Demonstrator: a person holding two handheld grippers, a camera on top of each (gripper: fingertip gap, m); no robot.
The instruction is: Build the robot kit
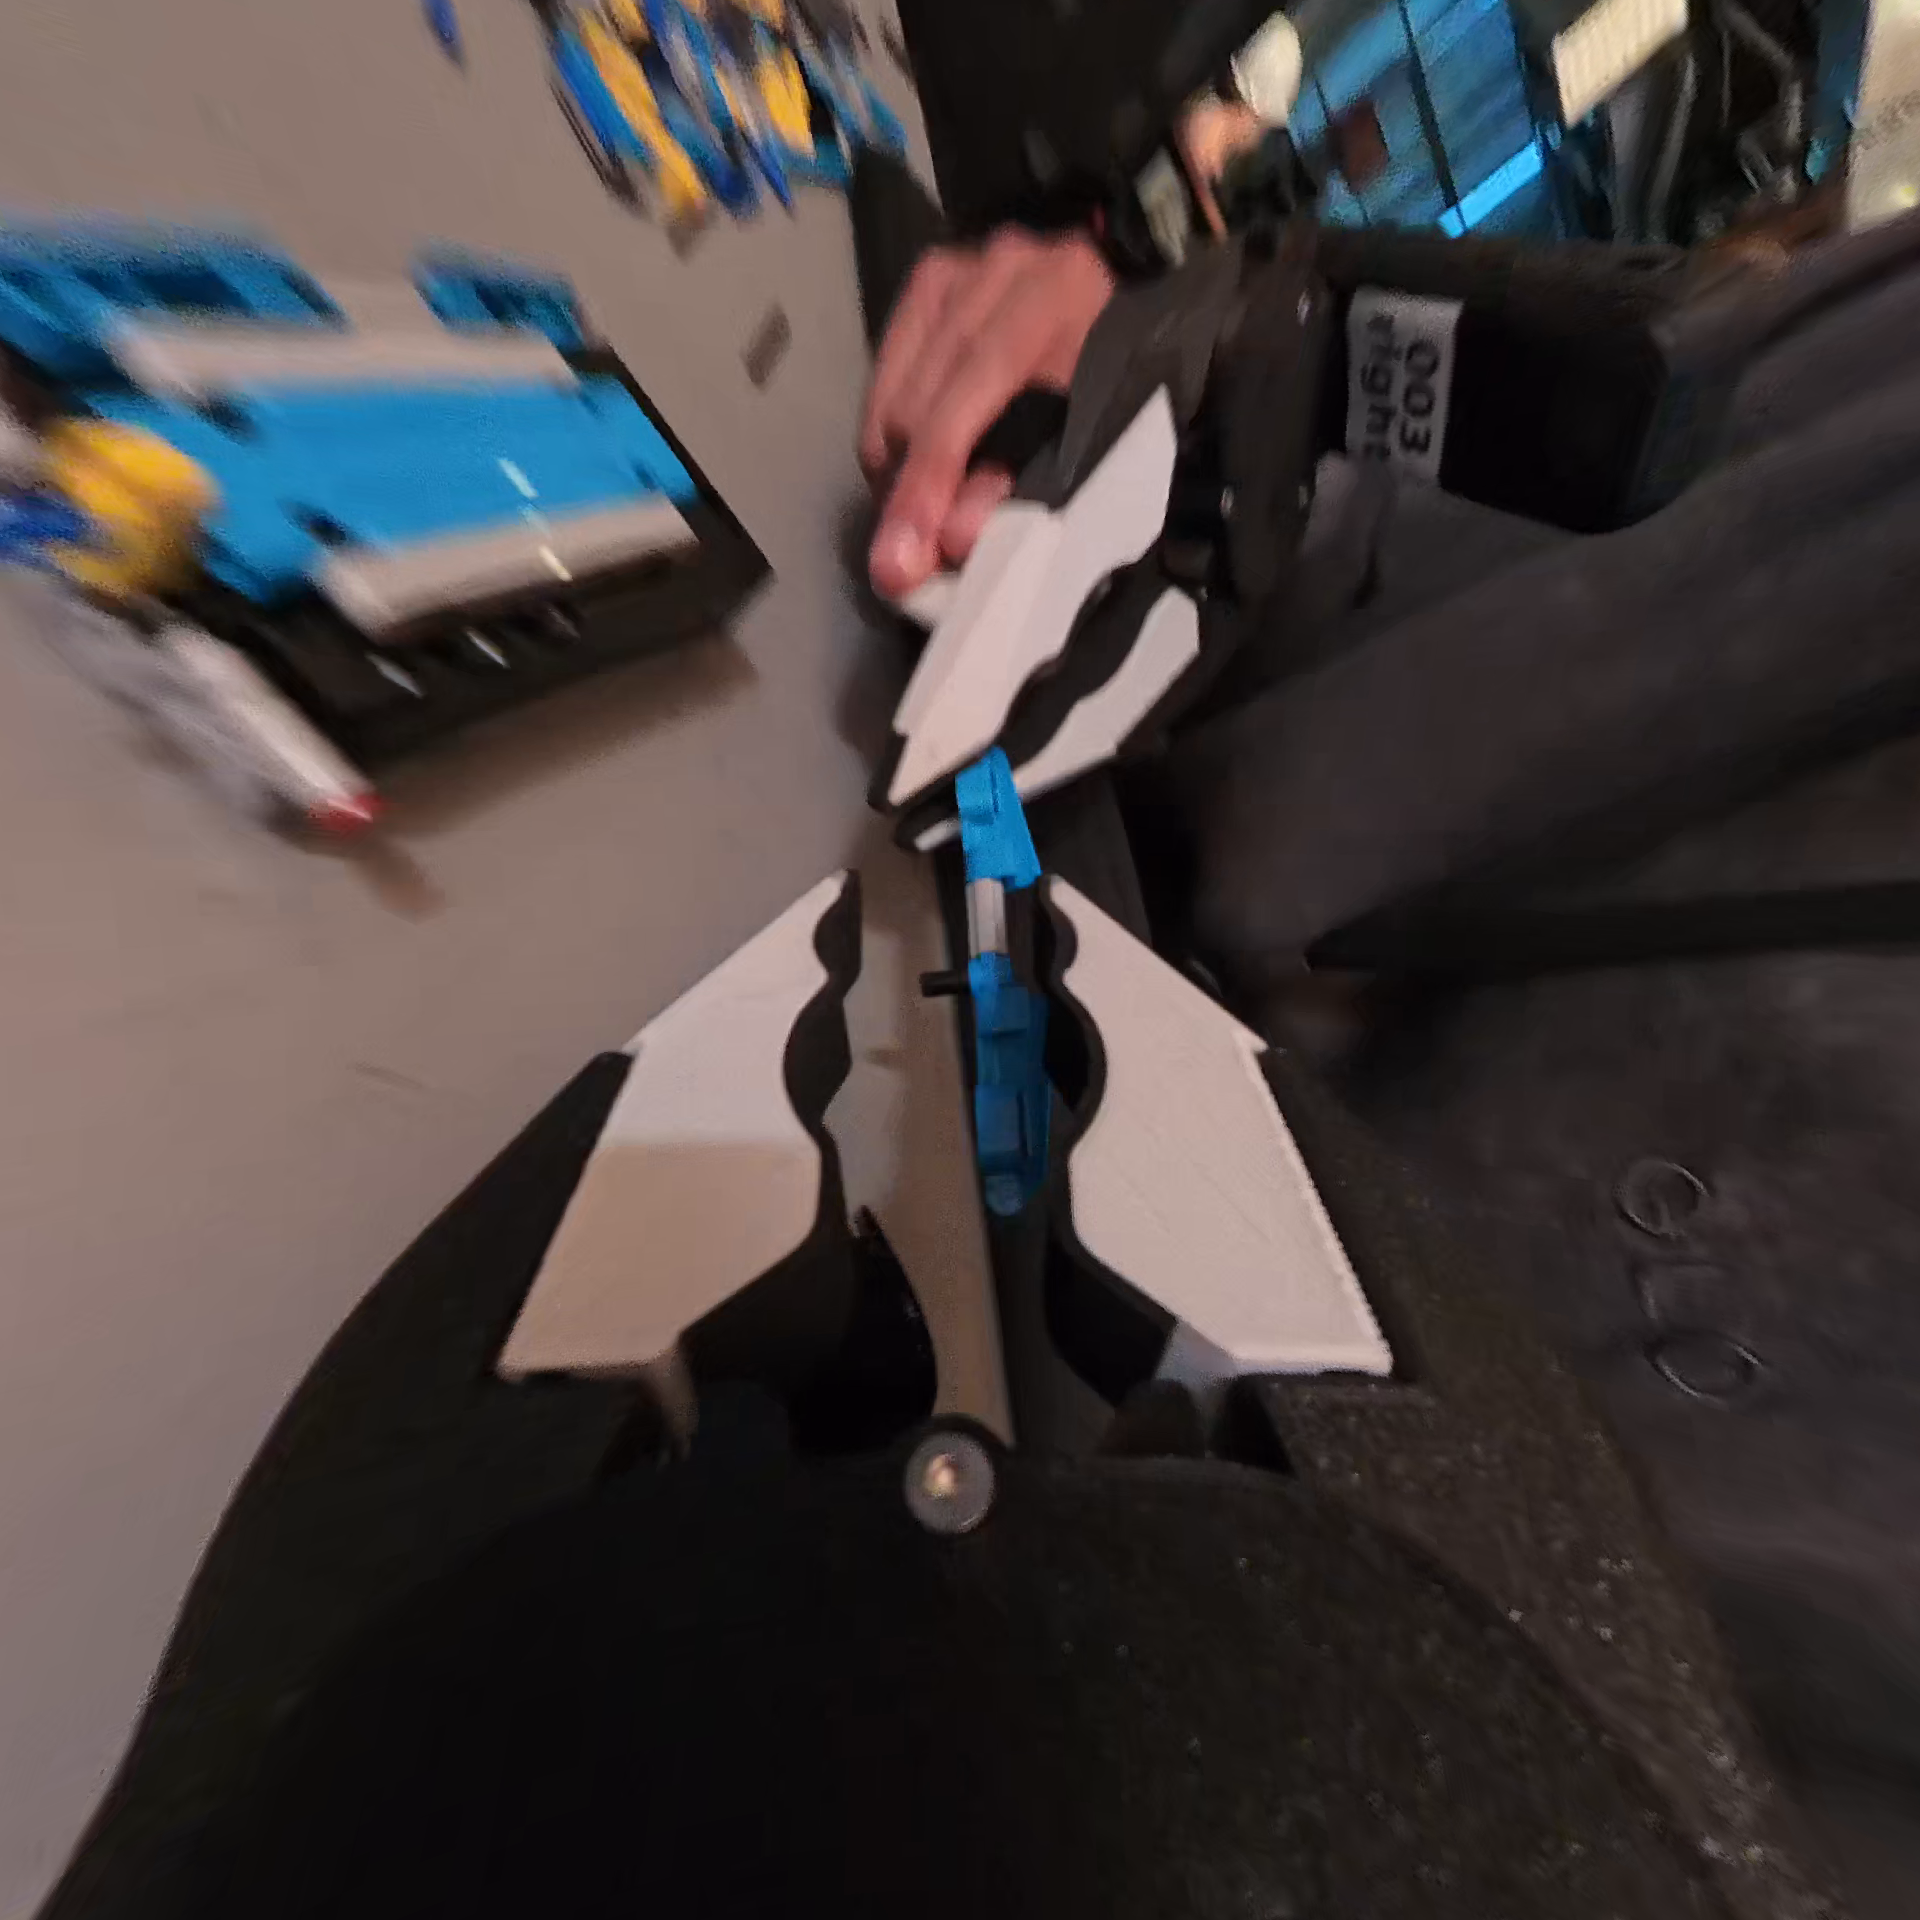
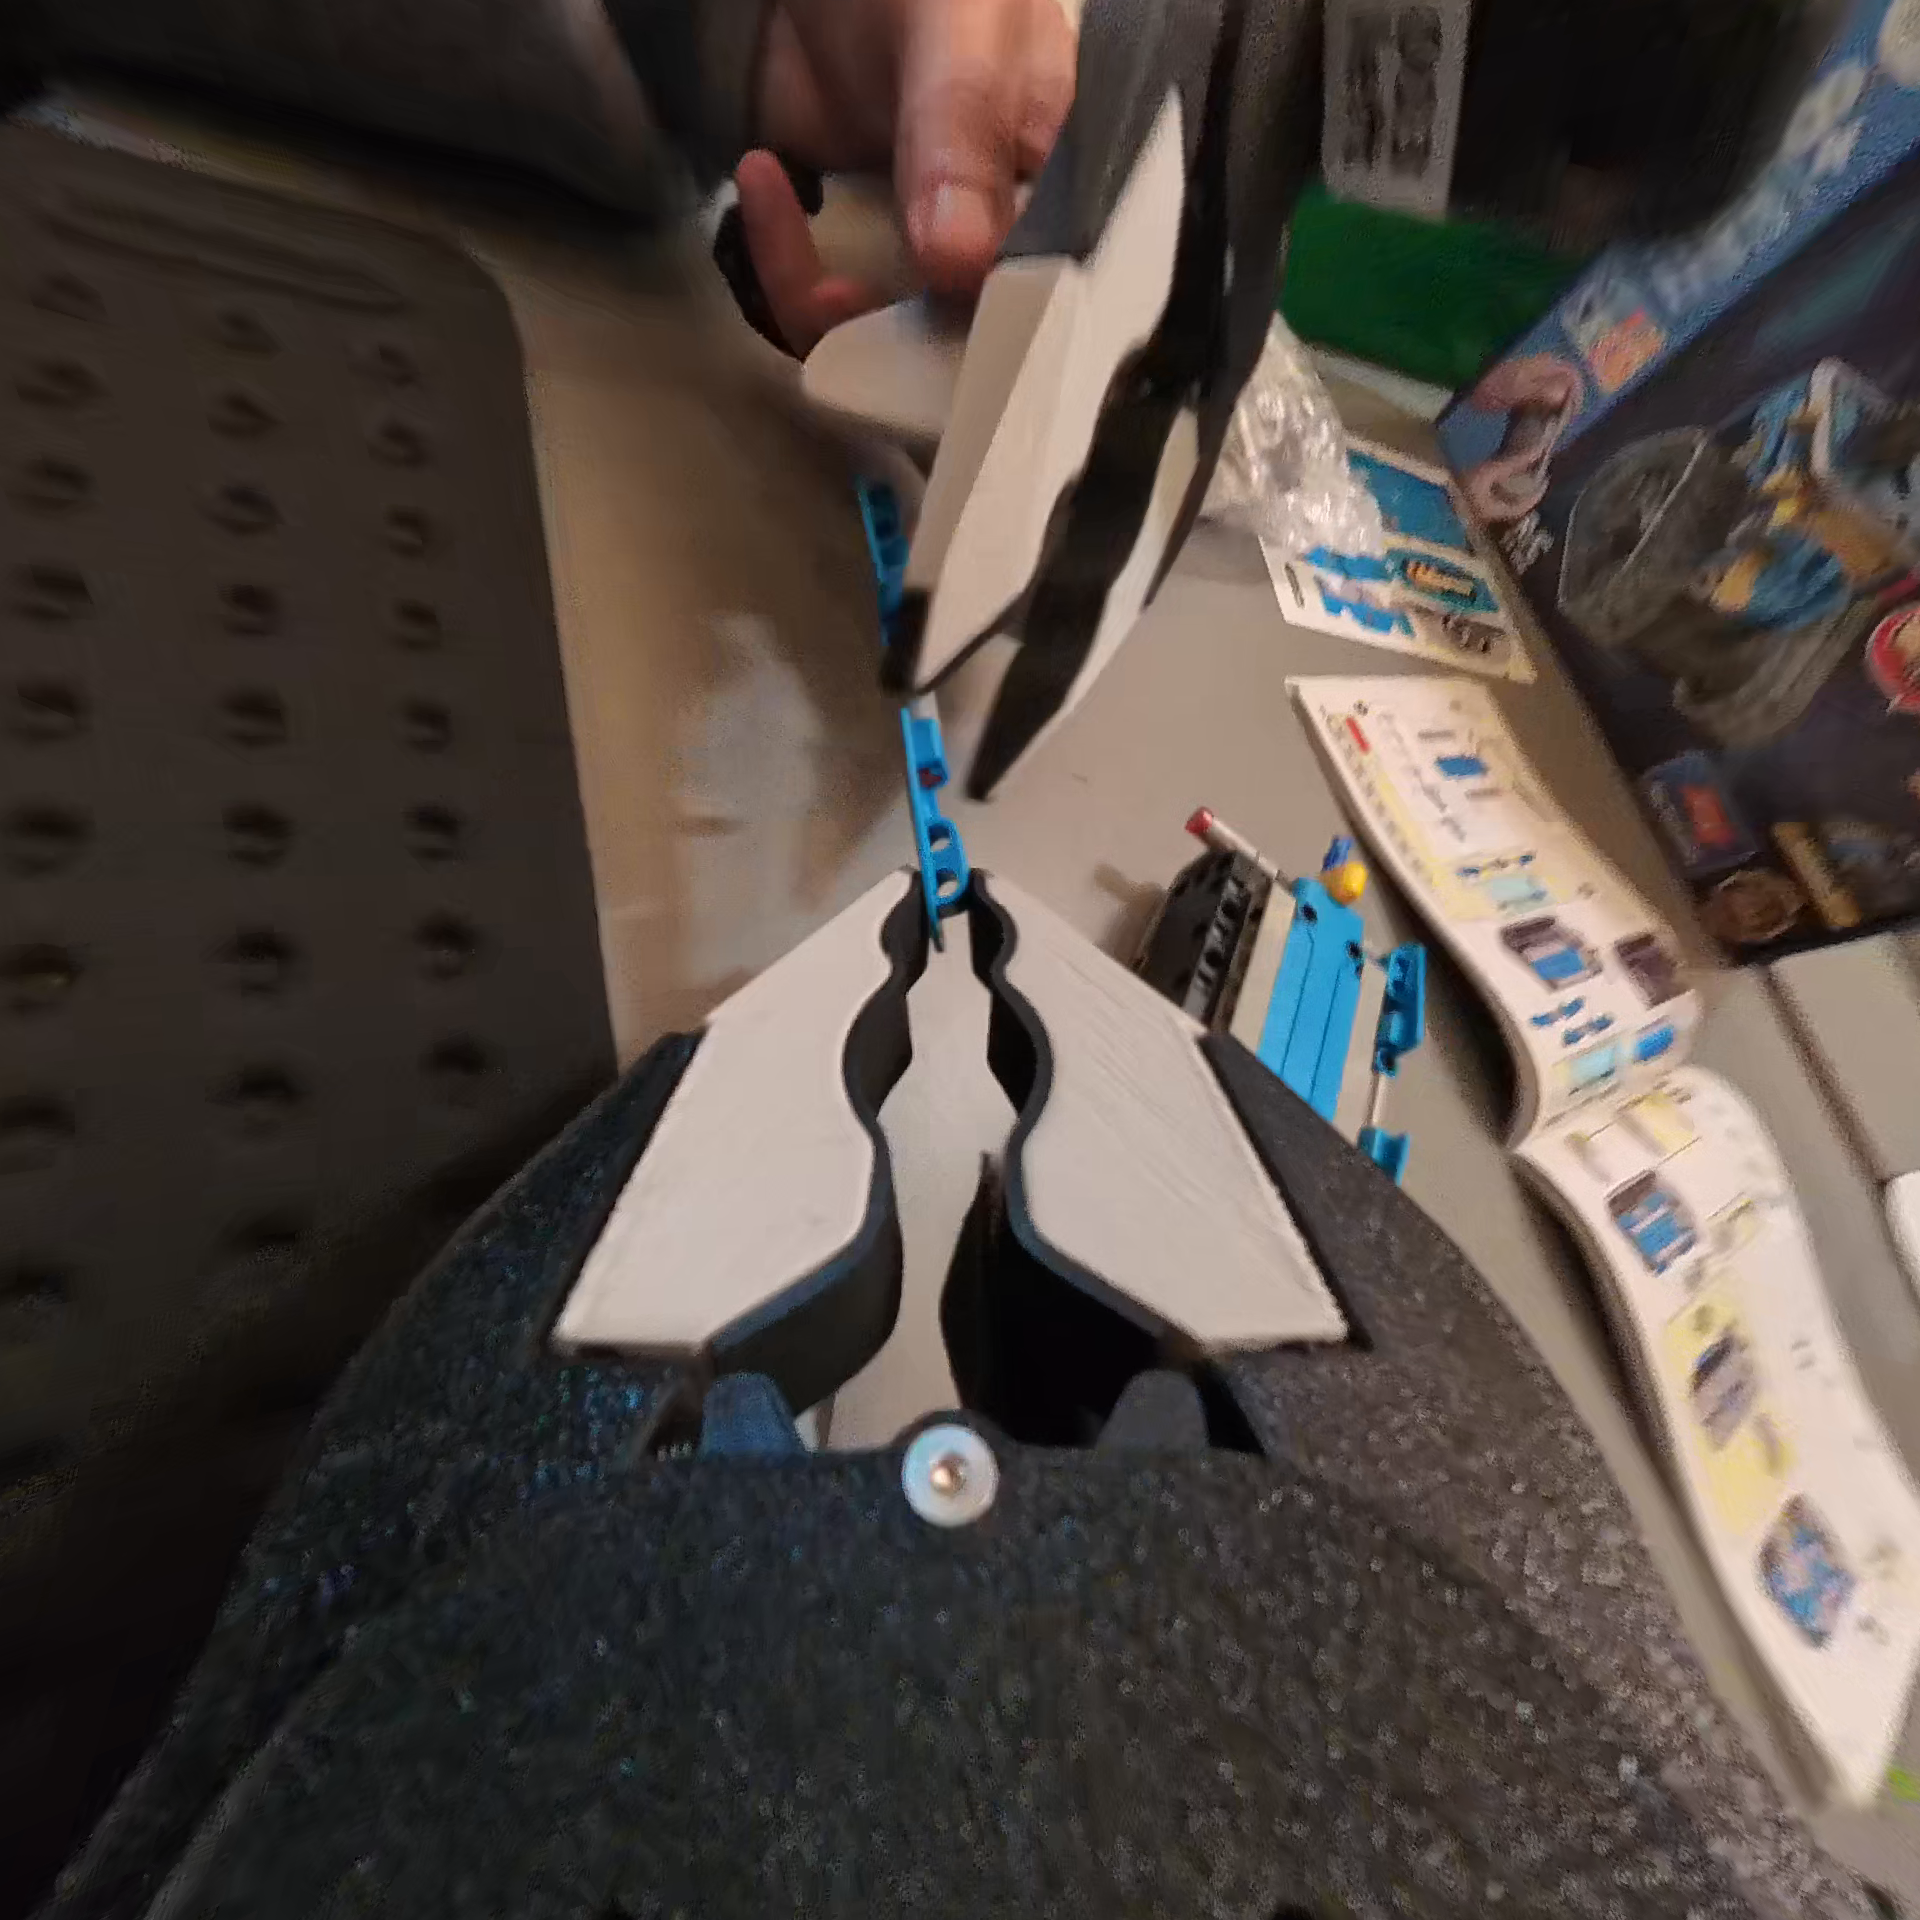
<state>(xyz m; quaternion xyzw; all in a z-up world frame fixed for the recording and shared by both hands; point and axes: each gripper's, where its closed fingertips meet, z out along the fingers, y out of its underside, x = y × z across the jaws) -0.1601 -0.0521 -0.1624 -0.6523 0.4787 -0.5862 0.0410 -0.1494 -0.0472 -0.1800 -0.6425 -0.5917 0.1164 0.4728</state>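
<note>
Tongs meet tip to tip over the desk (image 2: 1122,831) edge. The right tongs (image 2: 948,902) pinch one end of a thin blue brick piece (image 2: 928,800). The left tongs (image 1: 951,883) are spread, with the piece's other end between their fingers. A hand (image 2: 925,135) grips the left tongs from above.

Soft indoor light, likely from overhead, casts faint shadows on the grey table (image 1: 312,1039), while both wide-angle views smear with motion blur and bend toward the edges.
</note>
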